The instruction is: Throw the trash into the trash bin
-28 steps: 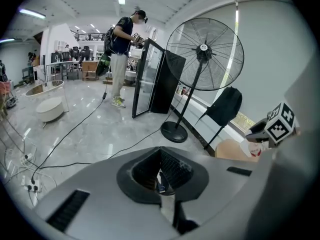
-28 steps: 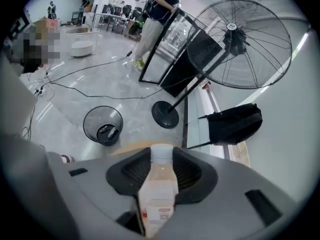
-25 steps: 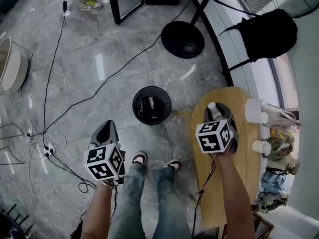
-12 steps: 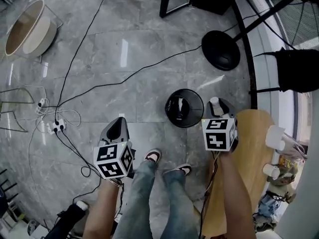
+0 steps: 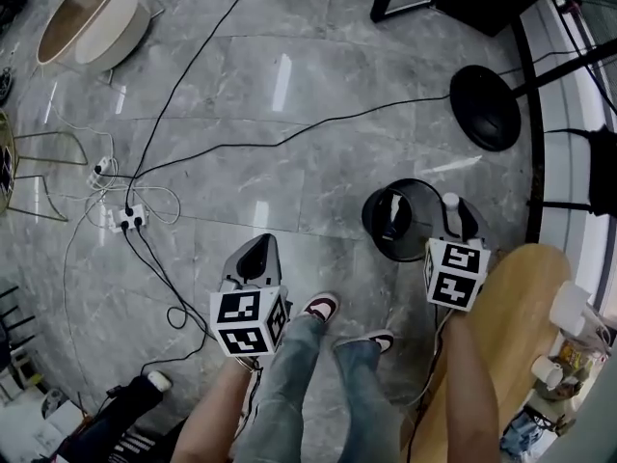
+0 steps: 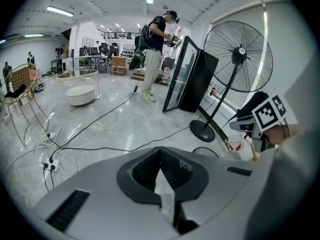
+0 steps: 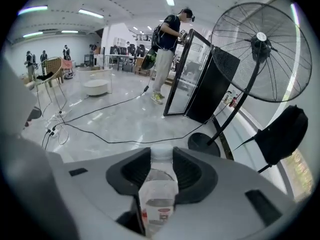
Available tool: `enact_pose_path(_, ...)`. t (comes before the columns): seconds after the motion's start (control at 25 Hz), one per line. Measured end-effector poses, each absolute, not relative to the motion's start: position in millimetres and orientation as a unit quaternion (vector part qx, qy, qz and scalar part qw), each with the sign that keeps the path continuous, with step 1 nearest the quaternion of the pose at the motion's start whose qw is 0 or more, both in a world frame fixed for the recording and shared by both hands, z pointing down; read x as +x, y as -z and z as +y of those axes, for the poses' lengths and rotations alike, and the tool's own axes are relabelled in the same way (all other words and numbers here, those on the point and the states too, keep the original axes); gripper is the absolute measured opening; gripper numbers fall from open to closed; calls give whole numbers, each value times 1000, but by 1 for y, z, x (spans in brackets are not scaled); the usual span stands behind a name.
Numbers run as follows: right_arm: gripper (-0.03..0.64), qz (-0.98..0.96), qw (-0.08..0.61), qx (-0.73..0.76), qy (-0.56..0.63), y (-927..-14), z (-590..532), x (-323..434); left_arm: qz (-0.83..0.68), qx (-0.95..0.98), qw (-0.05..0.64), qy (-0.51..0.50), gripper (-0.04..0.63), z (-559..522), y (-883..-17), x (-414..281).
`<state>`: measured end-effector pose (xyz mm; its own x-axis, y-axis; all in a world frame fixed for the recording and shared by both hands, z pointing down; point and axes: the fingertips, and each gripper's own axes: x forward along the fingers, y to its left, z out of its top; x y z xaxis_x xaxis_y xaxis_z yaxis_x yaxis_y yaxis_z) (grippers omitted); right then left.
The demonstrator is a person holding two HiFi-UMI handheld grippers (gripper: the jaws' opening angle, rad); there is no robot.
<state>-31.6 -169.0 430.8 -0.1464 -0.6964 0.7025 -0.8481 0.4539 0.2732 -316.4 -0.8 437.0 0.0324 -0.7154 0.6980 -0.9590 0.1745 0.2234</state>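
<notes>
The right gripper (image 5: pixel 455 222) holds a clear bottle (image 7: pixel 159 194) upright between its jaws. The pads press on both sides of the bottle just below its white cap, and a red label shows lower down. In the head view the bottle's cap (image 5: pixel 450 202) sits at the right edge of the black bin (image 5: pixel 368 222), which stands on the grey marble floor (image 5: pixel 289 162). The gripper itself overlaps that side of the bin.

The left gripper (image 5: pixel 258 249) is over bare floor, well left of the bin, and points forward and down. Its jaws stand very narrow, almost meeting, and they pinch a thin pale scrap (image 6: pixel 166 196), seemingly paper, in the slit between the pads.

A wooden desk (image 5: pixel 516 316) lies at the person's right, just behind the right gripper. Beyond the bin is a fan's round black base (image 5: pixel 485 107). Black cables (image 5: pixel 193 152) run across the floor to a white power strip (image 5: pixel 127 218) on the left.
</notes>
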Motion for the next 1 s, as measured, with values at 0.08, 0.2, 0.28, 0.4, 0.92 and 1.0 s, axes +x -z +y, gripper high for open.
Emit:
enact_pose_path(0.08,141,-753,386,523,-106,-449,-167,-31,-672,620,367,-172,9,3,-451,-315)
enact_pose_path(0.2,143,-757,357,535,-121,-473,-167,-30,-670,620,369,-173,9,5,-467,-313)
enact_pose_path(0.28,143,-760,335,540,-135,-485,-170,-28,-668,623,367,-176,9,2,-475,-311)
enact_pose_path(0.4,143,-761,324,542,-146,-498,-168,-27,-666,625,365,-182,9,1,-481,-311)
enact_pose_path(0.92,155,-738,330,568,-155,-508,-161,-14,-667,624,363,-184,9,-2,-472,-325)
enact_pose_path(1.0,155,-735,326,572,-162,-504,-155,-9,-667,626,361,-183,9,-4,-467,-323)
